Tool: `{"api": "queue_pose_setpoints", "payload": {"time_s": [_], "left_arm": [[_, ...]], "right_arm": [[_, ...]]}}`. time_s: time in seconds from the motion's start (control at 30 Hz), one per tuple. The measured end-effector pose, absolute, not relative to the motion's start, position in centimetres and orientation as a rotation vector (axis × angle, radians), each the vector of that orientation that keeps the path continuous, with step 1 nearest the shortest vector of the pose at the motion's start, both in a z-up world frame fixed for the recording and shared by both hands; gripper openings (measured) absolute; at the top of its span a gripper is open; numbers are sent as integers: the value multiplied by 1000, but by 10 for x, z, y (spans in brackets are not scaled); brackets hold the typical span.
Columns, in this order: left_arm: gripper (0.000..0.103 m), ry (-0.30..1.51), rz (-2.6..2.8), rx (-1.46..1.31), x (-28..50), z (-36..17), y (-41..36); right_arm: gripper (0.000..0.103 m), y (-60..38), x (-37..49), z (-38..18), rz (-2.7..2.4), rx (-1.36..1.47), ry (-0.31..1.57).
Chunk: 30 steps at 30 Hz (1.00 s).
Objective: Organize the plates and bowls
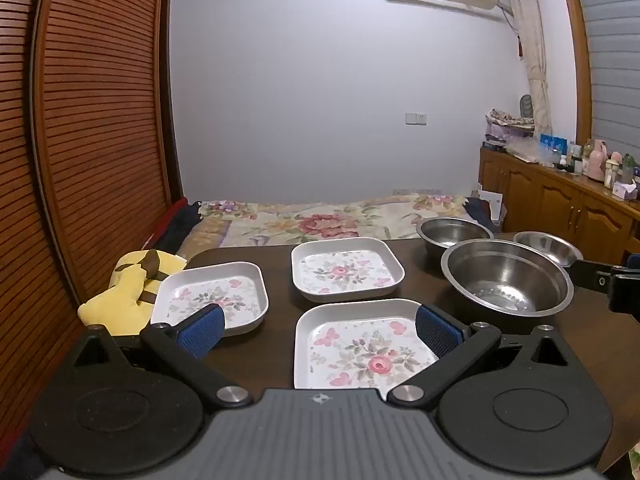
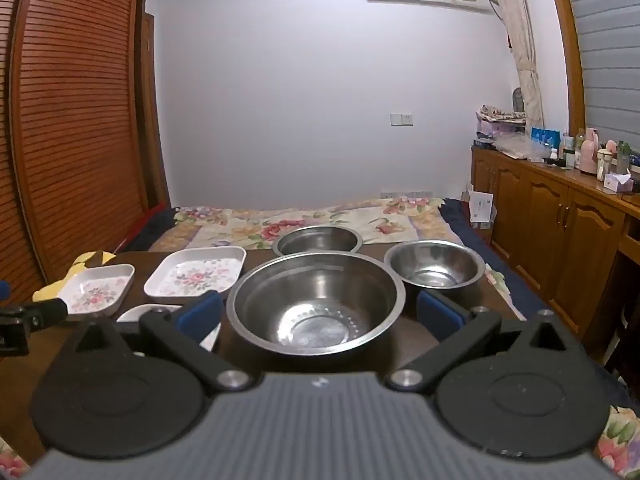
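Observation:
Three square white plates with flower prints lie on the dark table (image 1: pixel 280 316): a near plate (image 1: pixel 360 352), a left plate (image 1: pixel 216 296) and a far plate (image 1: pixel 346 270). To their right stand three steel bowls: a large bowl (image 1: pixel 506 280), a far bowl (image 1: pixel 454 234) and a small bowl (image 1: pixel 546 246). My left gripper (image 1: pixel 320 316) is open above the near plate's far edge and holds nothing. My right gripper (image 2: pixel 318 310) is open, its blue pads either side of the large bowl (image 2: pixel 320 280) without touching it. The near plate (image 2: pixel 136 312) is partly hidden there.
A yellow plush toy (image 1: pixel 128 292) lies at the table's left edge beside the left plate. A bed with a flowered cover (image 1: pixel 320 220) lies beyond the table. Wooden cabinets (image 1: pixel 560 200) with clutter on top run along the right, and a slatted wardrobe (image 1: pixel 100 120) stands on the left.

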<state>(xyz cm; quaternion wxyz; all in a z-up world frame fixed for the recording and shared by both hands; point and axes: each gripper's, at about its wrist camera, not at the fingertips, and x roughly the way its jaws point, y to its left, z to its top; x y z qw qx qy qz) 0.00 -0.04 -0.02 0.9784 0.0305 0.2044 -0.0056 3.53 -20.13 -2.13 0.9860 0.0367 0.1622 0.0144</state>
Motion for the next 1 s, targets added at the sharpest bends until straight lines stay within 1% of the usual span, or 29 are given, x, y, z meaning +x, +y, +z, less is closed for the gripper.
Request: {"api": "queue_pose_setpoints", "payload": {"time_s": [1.0], "left_arm": [[103,405,-11,57,-1,3,5]], "right_arm": [[103,-201,34,-20,27,73,325]]}}
